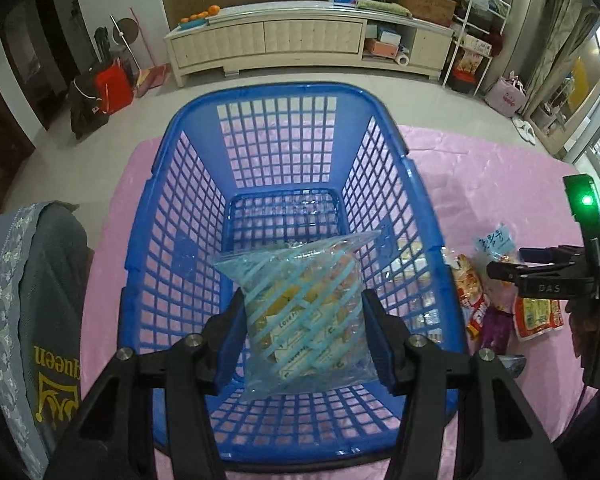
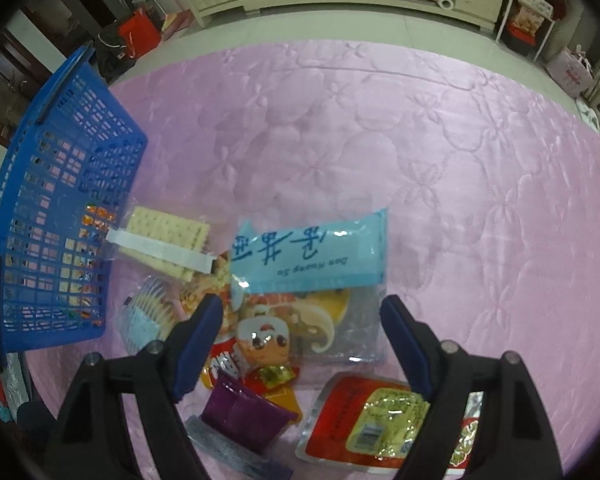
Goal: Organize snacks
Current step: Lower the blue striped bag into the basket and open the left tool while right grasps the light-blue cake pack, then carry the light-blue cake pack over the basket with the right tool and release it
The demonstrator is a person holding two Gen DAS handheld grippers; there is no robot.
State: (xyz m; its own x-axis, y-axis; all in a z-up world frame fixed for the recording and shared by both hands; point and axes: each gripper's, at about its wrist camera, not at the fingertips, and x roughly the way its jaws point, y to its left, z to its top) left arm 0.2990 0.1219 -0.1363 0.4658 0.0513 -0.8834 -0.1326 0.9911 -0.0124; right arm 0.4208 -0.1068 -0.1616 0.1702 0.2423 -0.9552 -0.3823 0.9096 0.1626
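Note:
My left gripper (image 1: 303, 312) is shut on a clear bag with pale blue stripes (image 1: 300, 276), full of small wrapped snacks. It holds the bag inside the blue mesh basket (image 1: 276, 90), above the basket's floor. To the right of the basket (image 2: 60, 200) lies a pile of snacks on the pink cloth. My right gripper (image 2: 302, 308) hangs open over this pile, touching nothing, and also shows at the edge of the left wrist view as the right gripper (image 1: 540, 276). Below it lie a blue-labelled bag (image 2: 312, 252) and a cartoon-printed pack (image 2: 260, 340).
More snacks surround these: a cracker pack (image 2: 164, 236) against the basket, a pleated clear pack (image 2: 148, 316), a purple pack (image 2: 240, 412), a red pack (image 2: 368, 428). A grey cushion with gold lettering (image 1: 40, 320) stands left of the basket. The pink quilted cloth (image 2: 420, 140) stretches far right.

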